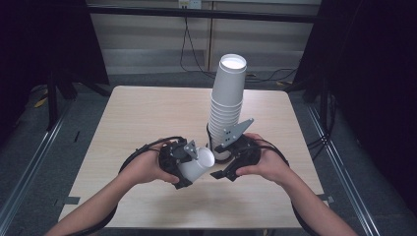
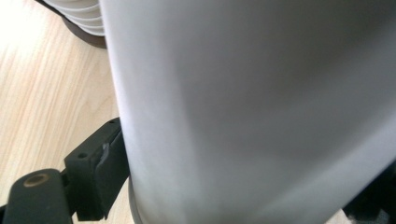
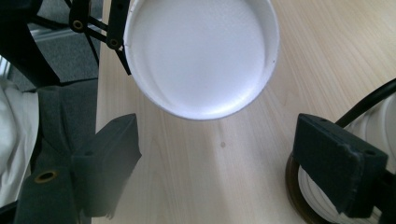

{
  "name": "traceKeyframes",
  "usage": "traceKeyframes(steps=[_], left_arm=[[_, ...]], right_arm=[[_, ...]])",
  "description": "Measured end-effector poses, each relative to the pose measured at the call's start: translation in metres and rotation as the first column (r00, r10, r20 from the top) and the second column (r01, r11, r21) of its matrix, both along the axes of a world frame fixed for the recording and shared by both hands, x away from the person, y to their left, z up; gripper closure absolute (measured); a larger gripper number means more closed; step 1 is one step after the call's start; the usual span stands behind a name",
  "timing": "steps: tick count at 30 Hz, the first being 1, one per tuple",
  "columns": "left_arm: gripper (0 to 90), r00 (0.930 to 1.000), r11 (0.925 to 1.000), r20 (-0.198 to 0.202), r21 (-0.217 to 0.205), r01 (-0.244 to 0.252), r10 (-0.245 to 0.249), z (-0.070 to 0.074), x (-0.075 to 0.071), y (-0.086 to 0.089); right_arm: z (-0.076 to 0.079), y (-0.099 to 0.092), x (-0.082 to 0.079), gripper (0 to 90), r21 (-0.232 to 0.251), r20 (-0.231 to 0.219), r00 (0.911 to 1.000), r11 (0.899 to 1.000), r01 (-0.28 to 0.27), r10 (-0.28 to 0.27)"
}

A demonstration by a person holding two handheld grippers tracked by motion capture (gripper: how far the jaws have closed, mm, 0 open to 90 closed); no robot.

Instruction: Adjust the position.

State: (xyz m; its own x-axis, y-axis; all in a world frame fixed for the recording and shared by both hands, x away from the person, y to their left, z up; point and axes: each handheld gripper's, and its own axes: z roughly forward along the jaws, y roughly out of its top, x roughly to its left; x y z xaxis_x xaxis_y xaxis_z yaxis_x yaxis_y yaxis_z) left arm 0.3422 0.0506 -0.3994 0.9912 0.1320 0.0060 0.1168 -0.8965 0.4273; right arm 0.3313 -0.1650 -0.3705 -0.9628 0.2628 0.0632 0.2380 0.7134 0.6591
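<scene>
One white paper cup (image 1: 196, 166) sits clamped in my left claw (image 1: 189, 164) near the surface's (image 1: 147, 118) front edge; my right claw (image 1: 231, 164) gapes empty beside the cup stack (image 1: 227, 105), probably gripping it next.

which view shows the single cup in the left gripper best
The high view: the single white cup shows whole, tilted, clamped in the left gripper. The left gripper view gives only its blurred wall; the right gripper view looks into its mouth.

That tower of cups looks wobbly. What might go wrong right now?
The tall cup stack leans, and the right tool sits open right at its base, so a nudge could topple it. The left tool clamps a single paper cup by its thin wall, which could crush or slip.
</scene>
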Motion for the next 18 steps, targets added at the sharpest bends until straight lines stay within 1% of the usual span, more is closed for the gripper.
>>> traceKeyframes(steps=[2, 3, 4, 6, 7, 8, 9, 10, 12, 16, 18], left_arm=[[12.3, 1.0, 1.0, -0.004, 0.004, 0.002, -0.002, -0.001, 0.0, -0.002], [12.3, 0.9999, 0.9999, -0.005, 0.01, 0.009, -0.009, 0.0, 0.0, -0.002], [12.4, 0.9999, 0.9999, -0.006, 0.009, 0.01, -0.01, -0.001, 0.0, -0.003], [12.4, 0.9999, 0.9999, -0.006, 0.01, 0.012, -0.012, -0.001, 0.0, -0.004], [12.3, 0.9999, 1.0, -0.01, 0.005, 0.008, -0.007, -0.001, -0.001, -0.005], [12.4, 0.9999, 0.9998, -0.003, 0.009, 0.016, -0.016, -0.001, -0.001, -0.005], [12.3, 0.9999, 0.9999, -0.009, 0.003, 0.011, -0.011, -0.002, -0.001, -0.006], [12.4, 0.9997, 0.9997, -0.012, 0.01, 0.022, -0.022, -0.002, -0.001, -0.007], [12.3, 0.9997, 0.9998, -0.015, 0.006, 0.019, -0.019, -0.003, -0.003, -0.008], [12.3, 0.9995, 0.9996, -0.017, 0.01, 0.028, -0.028, -0.004, -0.003, -0.012], [12.3, 0.9995, 0.9997, -0.019, 0.007, 0.025, -0.025, -0.004, -0.003, -0.013]], right_arm=[[0.002, 0.003, 0.0, 14.5, -0.016, 0.0, 0.9999, 1.0, -0.012, 0.012], [0.002, 0.004, 0.0, 14.5, -0.02, 0.007, 0.9998, 1.0, -0.017, 0.017], [0.003, 0.005, 0.0, 14.5, -0.026, 0.0, 0.9999, 1.0, -0.016, 0.016], [0.004, 0.007, 0.0, 14.8, -0.033, 0.003, 0.9996, 0.999, -0.028, 0.028], [0.005, 0.008, 0.0, 14.9, -0.04, -0.005, 0.9996, 0.999, -0.029, 0.028], [0.006, 0.009, 0.001, 15.1, -0.041, -0.004, 0.9995, 0.999, -0.032, 0.032], [0.006, 0.01, 0.001, 15.3, -0.041, -0.003, 0.9993, 0.998, -0.039, 0.039], [0.006, 0.011, 0.001, 15.3, -0.045, -0.003, 0.9992, 0.998, -0.04, 0.04], [0.006, 0.013, 0.002, 15.3, -0.048, -0.001, 0.9987, 0.998, -0.05, 0.05], [0.006, 0.017, 0.002, 16.0, -0.058, -0.011, 0.9986, 0.997, -0.052, 0.051], [0.006, 0.019, 0.003, 18.8, -0.062, -0.009, 0.9977, 0.996, -0.067, 0.067]])
